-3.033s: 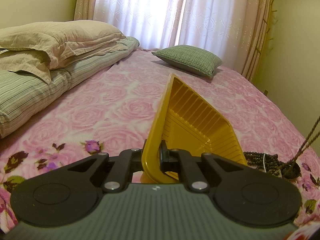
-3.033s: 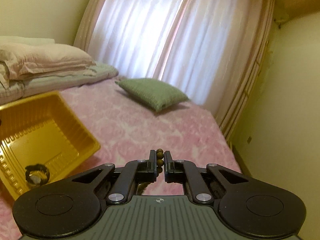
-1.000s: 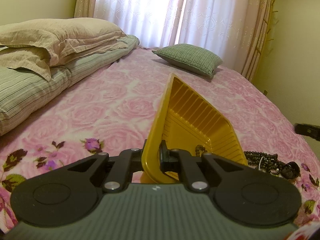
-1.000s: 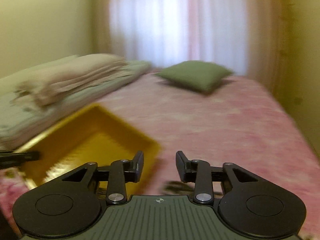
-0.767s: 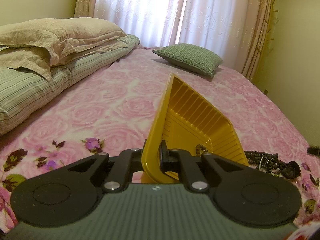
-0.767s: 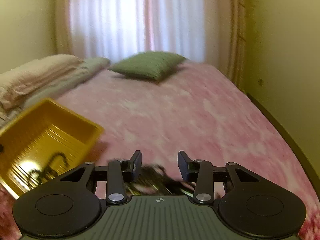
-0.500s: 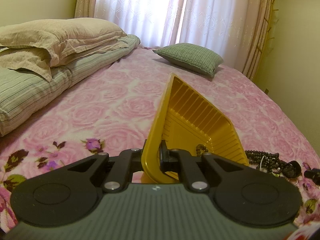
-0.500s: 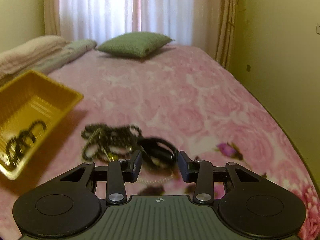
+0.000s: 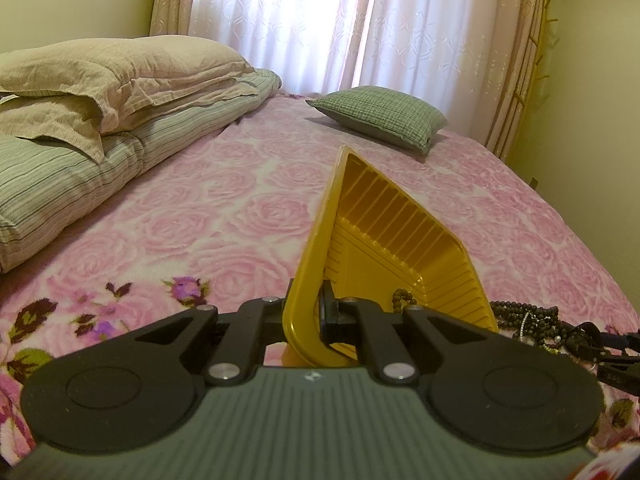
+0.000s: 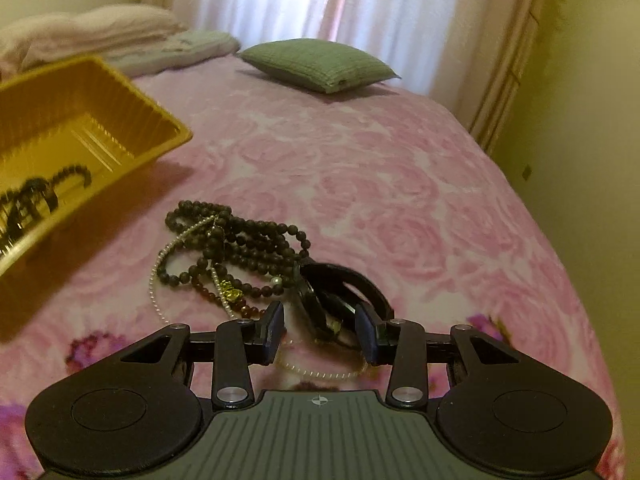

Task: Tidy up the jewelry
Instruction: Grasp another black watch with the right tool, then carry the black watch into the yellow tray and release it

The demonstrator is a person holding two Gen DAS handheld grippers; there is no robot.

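On a rose-patterned bed, the left hand-held gripper pinches a yellow tray rim. The right hand-held gripper, jaws apart, straddles black bangles beside tangled beaded necklaces.

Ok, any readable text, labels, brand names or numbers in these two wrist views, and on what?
None can be read.
Left gripper body: one small pale emblem, no letters.
Right gripper body: the same kind of small round mark, no letters.
Yellow tray, bead necklaces, bedspread: no writing shows.
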